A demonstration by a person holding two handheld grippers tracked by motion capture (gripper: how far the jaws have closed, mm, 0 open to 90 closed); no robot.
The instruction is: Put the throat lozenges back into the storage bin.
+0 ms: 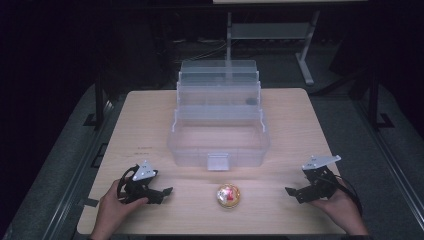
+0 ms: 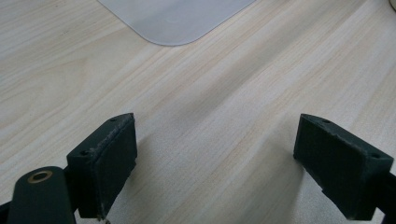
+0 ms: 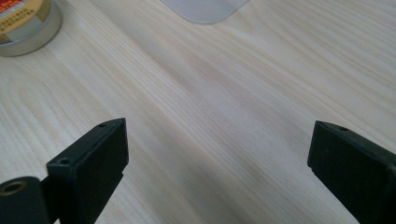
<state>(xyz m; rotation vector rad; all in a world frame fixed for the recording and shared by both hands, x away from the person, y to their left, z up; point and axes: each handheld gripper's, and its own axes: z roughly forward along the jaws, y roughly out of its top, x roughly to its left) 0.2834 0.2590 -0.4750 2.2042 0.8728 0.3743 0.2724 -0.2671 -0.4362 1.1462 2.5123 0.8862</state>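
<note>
Between both grippers' spread, empty jaws, well apart, sits the round tin [image 1: 228,195].

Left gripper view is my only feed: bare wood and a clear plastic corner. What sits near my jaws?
Observer: A small round tin lies on the table between the left gripper and the right gripper, touching neither.
Operator: What is that plastic corner?
Observer: The base of a clear tiered box, standing open behind the tin.
Operator: Is the right gripper holding anything?
Observer: No, its jaws are open over bare wood.
</note>
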